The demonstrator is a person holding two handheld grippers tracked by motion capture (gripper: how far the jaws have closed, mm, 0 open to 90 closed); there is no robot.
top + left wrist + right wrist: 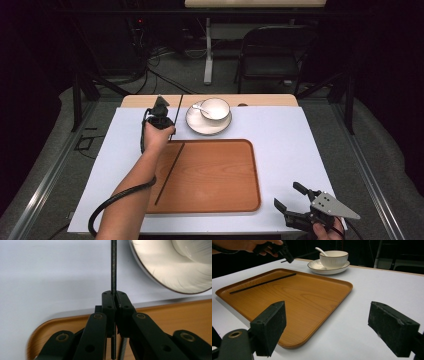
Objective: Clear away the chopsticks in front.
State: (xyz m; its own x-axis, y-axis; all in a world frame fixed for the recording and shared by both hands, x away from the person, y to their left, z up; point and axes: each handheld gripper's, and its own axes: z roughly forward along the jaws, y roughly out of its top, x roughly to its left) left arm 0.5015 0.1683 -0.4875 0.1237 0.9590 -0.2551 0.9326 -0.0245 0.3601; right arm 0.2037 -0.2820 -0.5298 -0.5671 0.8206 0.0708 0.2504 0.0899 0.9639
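Observation:
My left gripper (171, 133) hovers over the far left corner of the wooden tray (215, 175), shut on a thin black chopstick (179, 107). In the left gripper view its jaws (114, 298) are pressed together on the chopstick (113, 265), which runs away past the plate (160, 270). A second black chopstick (170, 172) lies slanted on the left part of the tray. My right gripper (286, 195) stays at the near right of the table, open and with nothing in it (327, 325). From there the left gripper (287, 255) and its chopstick (299, 257) appear beyond the tray (299, 297).
A white bowl (216, 107) holding a white spoon (200, 107) stands on a plate (200, 127) just beyond the tray. A white mat (290, 140) covers the table. A black folding chair (272, 55) and a table leg (208, 50) stand behind.

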